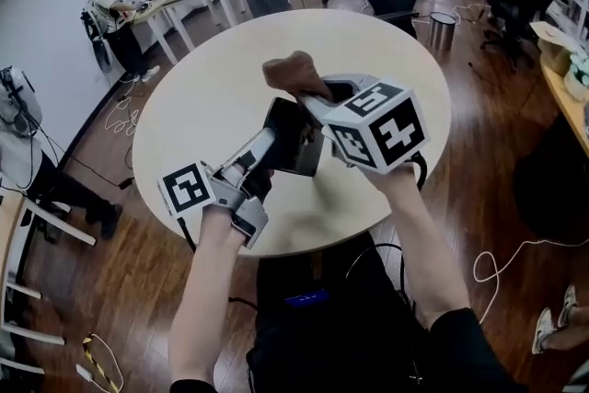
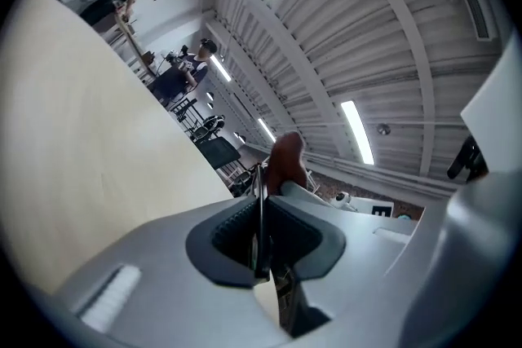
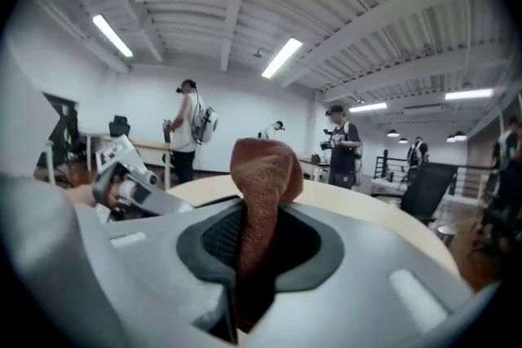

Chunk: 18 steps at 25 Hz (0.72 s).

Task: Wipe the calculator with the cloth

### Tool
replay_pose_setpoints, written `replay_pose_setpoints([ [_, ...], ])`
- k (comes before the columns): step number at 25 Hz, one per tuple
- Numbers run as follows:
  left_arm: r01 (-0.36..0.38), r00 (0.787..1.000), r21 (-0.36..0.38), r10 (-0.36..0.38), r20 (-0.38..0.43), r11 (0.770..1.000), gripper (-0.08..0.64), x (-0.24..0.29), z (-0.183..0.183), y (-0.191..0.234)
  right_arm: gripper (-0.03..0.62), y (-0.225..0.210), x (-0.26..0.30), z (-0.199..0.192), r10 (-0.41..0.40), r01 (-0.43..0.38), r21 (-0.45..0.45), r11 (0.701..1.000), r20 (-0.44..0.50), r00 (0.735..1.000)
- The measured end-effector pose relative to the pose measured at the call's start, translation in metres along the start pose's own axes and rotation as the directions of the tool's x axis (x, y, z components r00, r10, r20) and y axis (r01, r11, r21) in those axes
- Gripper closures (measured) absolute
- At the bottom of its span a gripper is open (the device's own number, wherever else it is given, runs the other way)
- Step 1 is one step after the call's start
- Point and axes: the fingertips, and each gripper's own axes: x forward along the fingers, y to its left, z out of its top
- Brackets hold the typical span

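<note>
Your left claw (image 1: 272,139) holds the calculator (image 1: 299,141), a dark flat slab, by one side. Seen along this claw, it is only a thin dark edge (image 2: 261,234) between the closed jaws, and its far end reaches out past the claw tips. The cloth (image 1: 293,73), rust-brown with a rough weave, is pinched in your right claw (image 1: 311,97). Its bunched end stands up past these tips, just beside the calculator's upper edge.

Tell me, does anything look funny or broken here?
Nothing looks broken or spilled. The only odd bit: the calculator isn't lying on the round table; the left gripper pinches it by one edge, tilted in the air, while the right gripper clamps a bunched brown cloth.
</note>
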Motion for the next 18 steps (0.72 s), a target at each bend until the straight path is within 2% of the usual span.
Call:
replay_pose_setpoints([
  [1, 0.014, 1.0, -0.044, -0.013, 0.019, 0.999, 0.511, 0.001, 0.001, 0.001, 0.528, 0.011, 0.002, 0.001, 0.038, -0.038, 0.026, 0.999, 0.014, 0.999],
  [3, 0.034, 0.998, -0.114, -0.028, 0.05, 0.993, 0.511, 0.002, 0.002, 0.002, 0.528, 0.033, 0.011, -0.002, 0.088, -0.088, 0.014, 0.996, -0.009, 0.996],
  [6, 0.027, 0.997, -0.188, -0.013, 0.075, 0.982, 0.509, 0.001, -0.001, 0.01, 0.528, 0.068, 0.011, -0.019, 0.138, -0.145, -0.078, 0.986, -0.087, 0.987],
  [10, 0.027, 0.992, -0.252, 0.005, 0.125, 0.967, 0.509, -0.003, 0.002, 0.019, 0.528, 0.117, -0.006, -0.041, 0.251, -0.278, -0.154, 0.948, -0.171, 0.953],
  [12, 0.042, 0.988, -0.279, 0.001, 0.152, 0.96, 0.509, -0.005, 0.003, 0.021, 0.528, 0.117, -0.008, -0.036, 0.232, -0.259, -0.185, 0.948, -0.156, 0.96],
  [15, 0.057, 0.987, -0.274, -0.012, 0.162, 0.96, 0.509, -0.001, 0.002, 0.015, 0.528, 0.095, -0.001, -0.019, 0.082, -0.113, -0.299, 0.948, -0.115, 0.99],
  [16, 0.057, 0.986, -0.267, -0.013, 0.165, 0.962, 0.509, 0.001, 0.001, 0.012, 0.528, 0.092, 0.001, -0.019, 0.06, -0.096, -0.326, 0.94, -0.119, 0.991],
  [18, 0.055, 0.984, -0.259, -0.008, 0.179, 0.964, 0.511, 0.002, 0.001, 0.011, 0.528, 0.097, 0.001, -0.024, 0.069, -0.111, -0.337, 0.935, -0.135, 0.988],
])
